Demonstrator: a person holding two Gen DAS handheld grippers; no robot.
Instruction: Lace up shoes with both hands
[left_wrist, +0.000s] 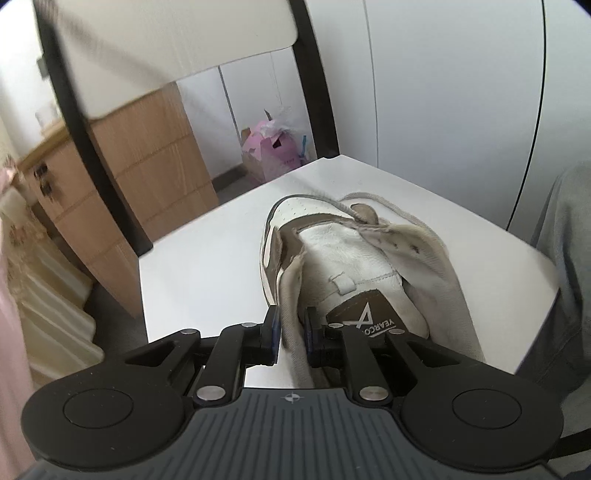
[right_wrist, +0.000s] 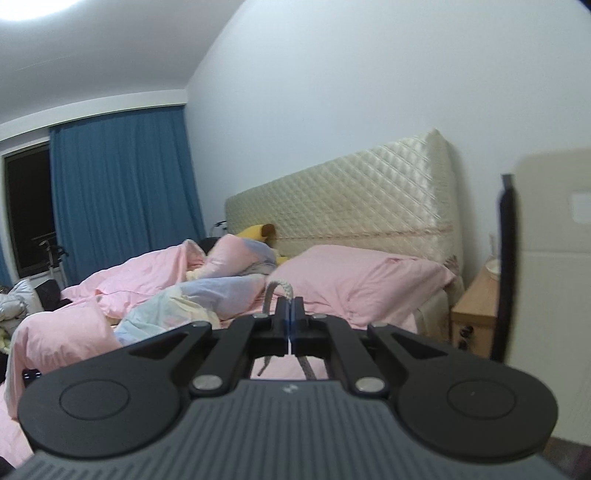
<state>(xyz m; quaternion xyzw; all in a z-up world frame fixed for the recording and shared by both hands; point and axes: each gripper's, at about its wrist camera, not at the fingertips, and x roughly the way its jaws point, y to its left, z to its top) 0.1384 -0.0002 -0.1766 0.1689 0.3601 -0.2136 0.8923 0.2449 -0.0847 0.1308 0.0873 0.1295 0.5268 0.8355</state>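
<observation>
The shoe (left_wrist: 343, 273), white and brown, lies on a white counter (left_wrist: 207, 266) with its toe at the far end and its tongue laid bare; most eyelets look unthreaded, and a lace lies only around the toe. The left gripper (left_wrist: 291, 334) straddles the near left collar flap with its jaws narrowly apart, and I cannot tell whether the pads press the fabric or merely flank it. The right gripper (right_wrist: 290, 325) is clamped shut on the grey lace (right_wrist: 279, 291), which loops above the fingertips and hangs below them, held up facing a bed (right_wrist: 354, 273). The step in hand appears to be drawing the lace through, with the shoe steadied. Next, the lace tip likely must come down to the next eyelet, which calls for careful aim while the flap stays put.
</observation>
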